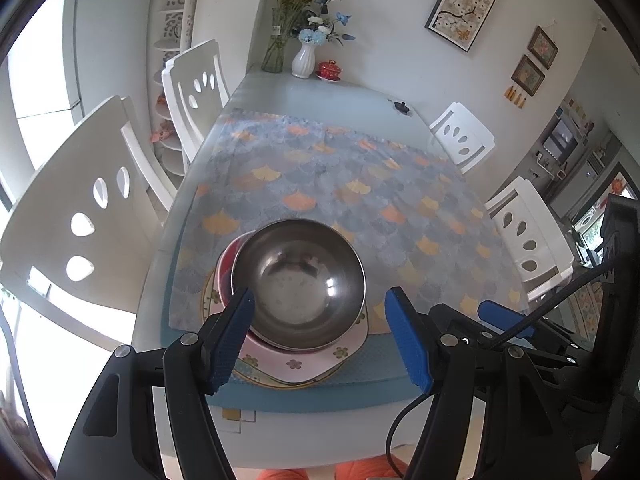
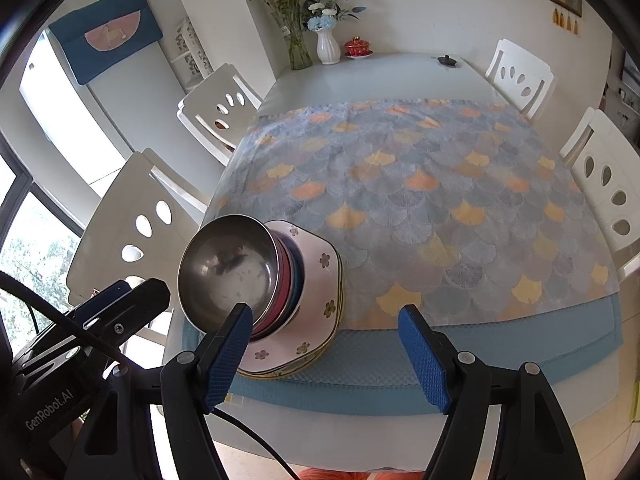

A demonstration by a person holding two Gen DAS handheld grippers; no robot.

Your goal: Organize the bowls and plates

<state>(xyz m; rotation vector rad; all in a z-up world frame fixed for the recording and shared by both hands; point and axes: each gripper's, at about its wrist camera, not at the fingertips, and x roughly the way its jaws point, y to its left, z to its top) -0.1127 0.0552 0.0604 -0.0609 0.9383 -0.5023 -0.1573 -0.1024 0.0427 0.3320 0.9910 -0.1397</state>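
Both claws, left (image 1: 320, 332) and right (image 2: 326, 350), gape beside the steel bowl (image 1: 298, 280).

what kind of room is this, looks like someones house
Most likely a home dining room. A long table with a patterned cloth has white chairs along both sides, flower vases stand at its far end, and framed pictures hang on the wall.
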